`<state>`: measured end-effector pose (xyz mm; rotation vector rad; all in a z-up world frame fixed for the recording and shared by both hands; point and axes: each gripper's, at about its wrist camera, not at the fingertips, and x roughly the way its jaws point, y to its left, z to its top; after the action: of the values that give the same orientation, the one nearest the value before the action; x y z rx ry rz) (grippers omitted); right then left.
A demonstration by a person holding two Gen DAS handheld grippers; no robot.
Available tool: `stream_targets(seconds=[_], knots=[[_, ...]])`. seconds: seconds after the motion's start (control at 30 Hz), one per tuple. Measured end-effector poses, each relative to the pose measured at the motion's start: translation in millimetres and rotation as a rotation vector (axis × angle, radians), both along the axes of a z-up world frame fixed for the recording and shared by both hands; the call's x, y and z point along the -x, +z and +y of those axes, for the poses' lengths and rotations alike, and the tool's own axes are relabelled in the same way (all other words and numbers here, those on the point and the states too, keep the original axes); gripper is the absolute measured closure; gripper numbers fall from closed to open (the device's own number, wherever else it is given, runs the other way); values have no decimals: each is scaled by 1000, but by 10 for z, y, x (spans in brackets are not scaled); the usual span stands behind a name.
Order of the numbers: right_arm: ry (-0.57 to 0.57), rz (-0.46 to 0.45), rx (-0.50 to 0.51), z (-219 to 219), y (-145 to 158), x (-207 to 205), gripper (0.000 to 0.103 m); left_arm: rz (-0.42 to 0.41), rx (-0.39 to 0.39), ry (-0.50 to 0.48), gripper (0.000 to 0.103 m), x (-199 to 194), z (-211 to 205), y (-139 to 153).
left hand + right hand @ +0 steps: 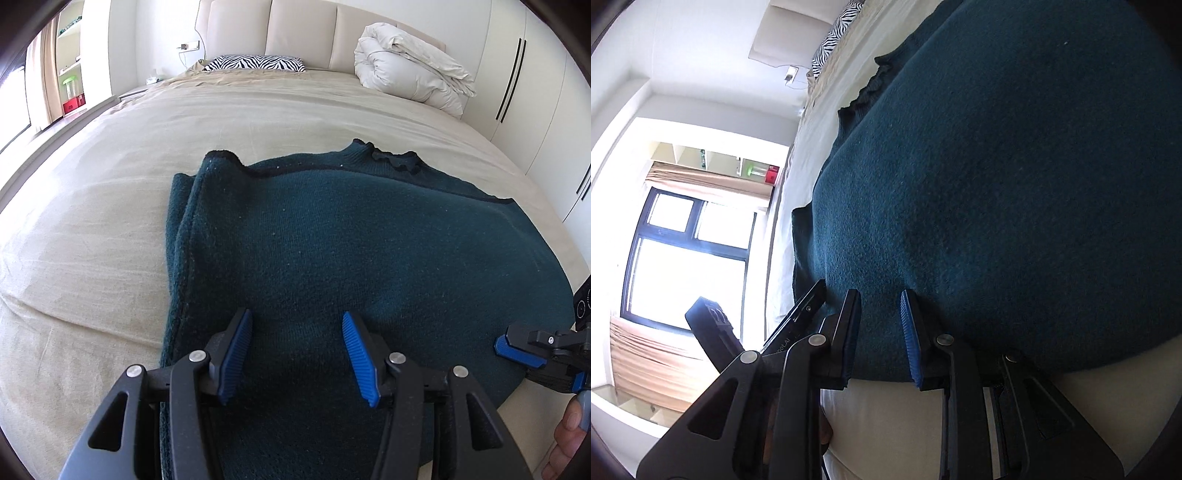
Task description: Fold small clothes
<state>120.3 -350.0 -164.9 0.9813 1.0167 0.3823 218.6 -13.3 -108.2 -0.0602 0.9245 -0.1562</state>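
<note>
Wide bed under a beige, lightly wrinkled sheet (110, 229), carrying everything. Far end: padded cream headboard (303, 33), rolled white duvet (410, 70), zebra-striped pillow (255, 63).

Spread across the near half of the bed: dark teal knitted sweater with black edging (351, 236), lying flat, ruffled collar (397, 158) toward the headboard, left side already turned in so that a double layer shows along the left edge. Near hem at the camera end, close to the front edge of the bed.

Left tongs (297, 356), black frame with blue ribbed pads, spread wide above the near part of the sweater, nothing between the pads; touching the knit or just over it, hard to tell. Right tongs (880, 334), seen from their own camera, moderately parted and straddling the near edge of the sweater, cloth lying between the pads but no pinch apparent. In the left view the same tool enters from the right border at the sweater's lower right corner.

Judged step: partway through the fold, side fold on the left done, both tongs being set at the near hem. Next move likely calls for closing each pair on the hem, well apart from one another, then lifting together and carrying the hem toward the collar, keeping the layers aligned and the thick knit from bunching.
</note>
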Motion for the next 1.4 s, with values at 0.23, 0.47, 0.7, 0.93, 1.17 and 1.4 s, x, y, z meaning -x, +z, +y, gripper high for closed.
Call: stream_targets(seconds=[0.23,0.47,0.7,0.93,1.17,1.4], knots=[[-206,-8,74,-590,159,244,81,1,165,40,48,143,338,152],[-198,-123,114,-731,616,356,45,25,325,182,36,290,1031,252],[-66,-171,36,-348,789,208,45,226,598,147,47,-7,1228,-74],[67,-172,5,78,898,-38,45,321,750,136,47,-204,1257,-238],[154,-159,-30,515,926,-465,45,375,865,129,46,-301,1295,-308],[245,-104,-24,1056,840,-901,46,380,878,84,57,-240,1275,-326]])
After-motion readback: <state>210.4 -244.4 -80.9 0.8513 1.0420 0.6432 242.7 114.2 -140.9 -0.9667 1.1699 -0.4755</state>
